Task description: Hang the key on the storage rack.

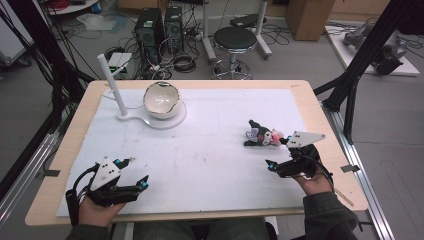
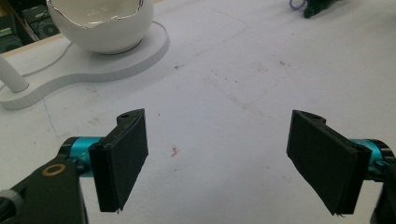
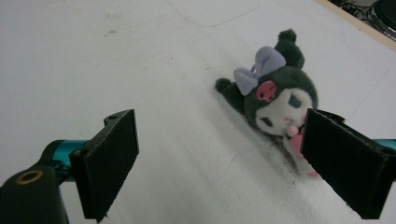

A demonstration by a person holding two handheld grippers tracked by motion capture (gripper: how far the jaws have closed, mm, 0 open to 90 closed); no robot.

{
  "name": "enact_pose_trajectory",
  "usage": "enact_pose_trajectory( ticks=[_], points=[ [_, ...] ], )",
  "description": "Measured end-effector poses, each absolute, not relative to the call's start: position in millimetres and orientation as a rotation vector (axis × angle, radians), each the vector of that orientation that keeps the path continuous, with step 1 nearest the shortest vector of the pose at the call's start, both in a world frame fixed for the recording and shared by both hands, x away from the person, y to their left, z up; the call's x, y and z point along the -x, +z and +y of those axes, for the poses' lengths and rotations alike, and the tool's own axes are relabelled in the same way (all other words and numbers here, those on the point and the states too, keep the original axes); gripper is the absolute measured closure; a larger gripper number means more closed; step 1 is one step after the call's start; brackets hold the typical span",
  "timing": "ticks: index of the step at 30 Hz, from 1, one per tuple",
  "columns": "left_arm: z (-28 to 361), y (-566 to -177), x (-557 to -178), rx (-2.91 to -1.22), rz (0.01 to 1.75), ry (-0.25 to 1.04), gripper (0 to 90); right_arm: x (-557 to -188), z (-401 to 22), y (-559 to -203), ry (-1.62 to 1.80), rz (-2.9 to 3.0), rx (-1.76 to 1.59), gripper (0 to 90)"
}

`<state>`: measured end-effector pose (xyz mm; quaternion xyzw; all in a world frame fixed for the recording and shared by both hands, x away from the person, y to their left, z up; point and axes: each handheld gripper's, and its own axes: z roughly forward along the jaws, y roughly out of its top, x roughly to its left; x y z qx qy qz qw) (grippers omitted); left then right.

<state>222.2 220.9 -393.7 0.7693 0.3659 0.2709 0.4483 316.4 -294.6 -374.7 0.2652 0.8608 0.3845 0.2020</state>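
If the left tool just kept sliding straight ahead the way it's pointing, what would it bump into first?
Probably nothing soon: ahead of the left tool lies bare white table cover. The eggshell-shaped bowl on its white base sits off to the left of that line, though depth is hard to judge.

The left gripper point(image 2: 219, 163) hangs with jaws wide apart over the white table point(image 2: 224, 93), facing a white bowl point(image 2: 100, 23).
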Motion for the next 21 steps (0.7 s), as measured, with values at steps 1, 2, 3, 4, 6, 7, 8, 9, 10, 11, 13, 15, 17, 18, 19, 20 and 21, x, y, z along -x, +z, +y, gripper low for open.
enact_pose_trajectory(
  ticks=[1,2,3,4,6,7,8,9,10,11,13,15,17,18,19,20,21],
  points=[
    [221,-394,-222,-1.904,0.905,0.67,20.8,-316,-295,-375,1.074,2.404,-0.74,10.5],
    [221,-394,-222,-1.905,0.904,0.671,20.8,-321,-294,-371,1.066,2.404,-0.738,10.6],
    [221,-393,-222,-1.904,0.905,0.67,20.8,-323,-294,-369,1.06,2.405,-0.734,11.9],
    [221,-393,-222,-1.903,0.905,0.672,20.8,-326,-294,-367,1.062,2.41,-0.727,14.5],
    [221,-393,-222,-1.9,0.905,0.671,20.8,-331,-293,-363,1.055,2.417,-0.716,15.0],
    [221,-393,-222,-1.898,0.908,0.672,20.8,-333,-292,-362,1.05,2.416,-0.718,15.0],
    [222,-393,-222,-1.899,0.907,0.675,20.8,-336,-292,-360,1.046,2.413,-0.706,15.0],
    [222,-393,-222,-1.898,0.907,0.674,20.8,-339,-292,-359,1.044,2.415,-0.709,15.0],
    [222,-393,-222,-1.899,0.908,0.675,20.8,-342,-292,-358,1.04,2.418,-0.71,15.0],
    [222,-393,-222,-1.898,0.908,0.675,20.8,-344,-292,-357,1.031,2.42,-0.708,15.0],
    [222,-394,-223,-1.897,0.908,0.676,20.8,-349,-291,-354,1.015,2.425,-0.712,15.1],
    [222,-394,-223,-1.898,0.906,0.676,20.8,-355,-292,-352,1.007,2.428,-0.713,15.4],
    [222,-394,-223,-1.899,0.906,0.676,20.8,-362,-293,-352,0.999,2.431,-0.713,16.1],
    [222,-394,-223,-1.9,0.906,0.676,20.8,-365,-293,-351,0.989,2.435,-0.71,16.1],
    [222,-394,-223,-1.899,0.906,0.676,20.9,-368,-293,-351,0.984,2.441,-0.722,16.1],
    [222,-394,-223,-1.899,0.906,0.676,20.8,-371,-294,-351,0.97,2.445,-0.721,16.3],
    [222,-394,-223,-1.9,0.907,0.676,20.8,-374,-294,-351,0.962,2.447,-0.724,16.5]
  ],
)
